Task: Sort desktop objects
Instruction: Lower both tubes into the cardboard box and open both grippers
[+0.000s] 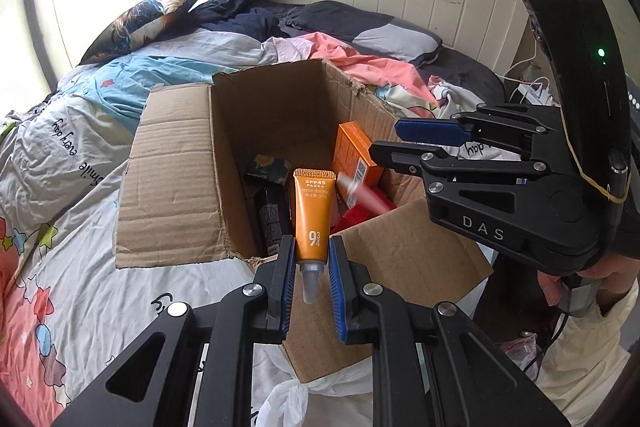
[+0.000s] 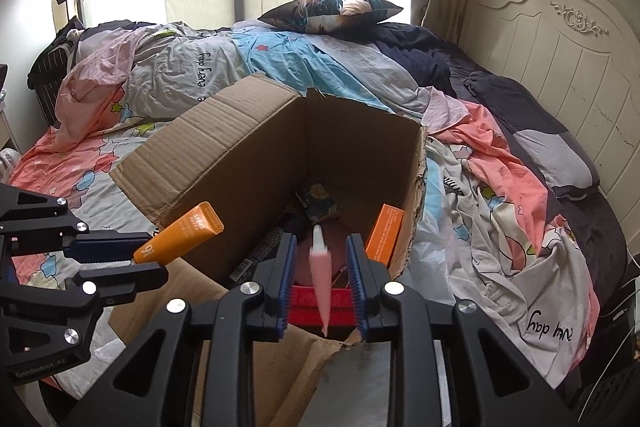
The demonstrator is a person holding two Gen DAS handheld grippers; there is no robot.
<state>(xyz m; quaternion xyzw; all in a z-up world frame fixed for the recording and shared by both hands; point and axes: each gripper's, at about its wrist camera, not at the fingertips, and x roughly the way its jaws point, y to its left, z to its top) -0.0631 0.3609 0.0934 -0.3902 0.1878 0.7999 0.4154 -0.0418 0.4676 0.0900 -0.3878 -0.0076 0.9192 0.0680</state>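
My left tool [image 1: 312, 267] is closed on the orange sunscreen tube [image 1: 314, 217], its blue pads pinching the tube low down near the clear cap, which points back toward me — the crimped end marked SPF45 sticks out ahead, over the near edge of the open cardboard box [image 1: 276, 115]. From the right wrist view the same tube [image 2: 180, 233] slants up out of that tool [image 2: 136, 257] beside the box's near-left corner.

My right tool [image 2: 322, 279] is open, the fingers apart with clear gaps on both sides of a pink tube [image 2: 322, 275] that shows blurred between them, white cap pointing away, touching neither pad. In the left wrist view that pink tube [image 1: 364, 195] is a streak just below the right tool [image 1: 384, 141], over the inside of the box — whether it has landed I cannot tell.

The box sits on the bed [image 2: 520, 227] among rumpled printed bedding, flaps folded outward. Inside it lie an orange carton [image 1: 356, 157] against the right wall, a dark spray can [image 1: 272, 219], a small dark packet with a floral print [image 1: 268, 169] and something red [image 2: 320, 301] at the near side.
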